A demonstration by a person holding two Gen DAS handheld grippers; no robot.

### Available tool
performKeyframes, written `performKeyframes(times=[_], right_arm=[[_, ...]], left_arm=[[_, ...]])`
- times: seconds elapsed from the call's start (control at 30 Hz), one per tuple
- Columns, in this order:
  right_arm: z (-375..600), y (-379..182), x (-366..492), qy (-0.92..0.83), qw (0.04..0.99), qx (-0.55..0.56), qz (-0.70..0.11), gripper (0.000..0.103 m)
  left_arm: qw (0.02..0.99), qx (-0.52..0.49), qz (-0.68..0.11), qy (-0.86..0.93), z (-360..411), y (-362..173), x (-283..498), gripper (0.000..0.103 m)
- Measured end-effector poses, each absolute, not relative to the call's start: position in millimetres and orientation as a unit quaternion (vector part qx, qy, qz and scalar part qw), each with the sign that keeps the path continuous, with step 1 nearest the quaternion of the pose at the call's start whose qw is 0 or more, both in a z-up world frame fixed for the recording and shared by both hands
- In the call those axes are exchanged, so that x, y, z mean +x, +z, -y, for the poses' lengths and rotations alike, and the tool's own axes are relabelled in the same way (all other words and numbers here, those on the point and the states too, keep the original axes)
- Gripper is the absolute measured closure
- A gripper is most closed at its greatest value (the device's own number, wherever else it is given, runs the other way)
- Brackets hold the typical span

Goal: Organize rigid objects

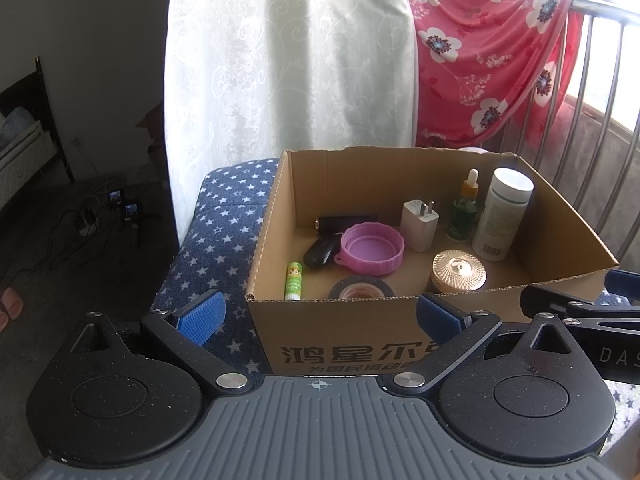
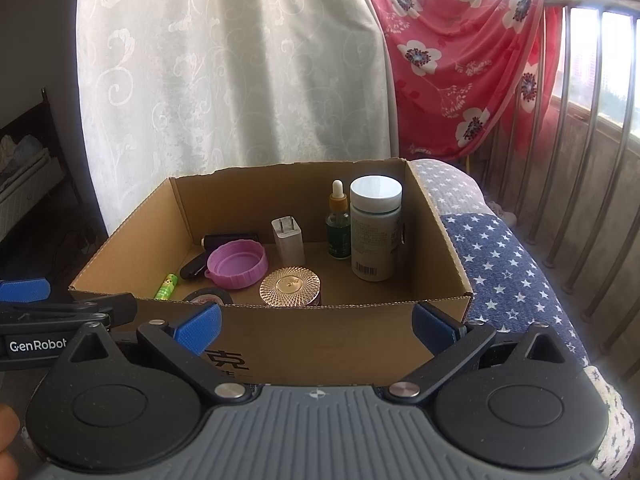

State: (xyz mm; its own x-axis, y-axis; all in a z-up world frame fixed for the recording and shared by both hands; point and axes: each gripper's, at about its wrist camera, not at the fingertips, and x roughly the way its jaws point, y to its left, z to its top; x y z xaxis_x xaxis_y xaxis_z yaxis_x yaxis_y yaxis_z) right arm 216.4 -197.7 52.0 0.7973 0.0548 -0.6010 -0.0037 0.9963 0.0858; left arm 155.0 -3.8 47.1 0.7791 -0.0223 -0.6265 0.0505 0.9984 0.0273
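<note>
An open cardboard box rests on a star-patterned blue cushion. Inside stand a white bottle, a green dropper bottle and a white charger plug. A pink lid, a gold-topped jar, a tape roll, a green glue stick and black items lie on its floor. My left gripper and right gripper hover open and empty before the box's near wall.
A white curtain hangs behind the box. A red floral cloth drapes over a metal railing at the right. Cables and small devices lie on the dark floor at the left, with pink slippers nearby.
</note>
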Motion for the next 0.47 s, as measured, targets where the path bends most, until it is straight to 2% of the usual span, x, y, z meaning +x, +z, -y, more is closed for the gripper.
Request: performKeyframes(times=[0.47], right_arm=[[199.7,55.1,215.4,0.016,0.947,0.044,-0.319,0.000]], left_arm=[[0.943,0.021,-0.332,-0.020,4.6,48.5,154.7,0.001]])
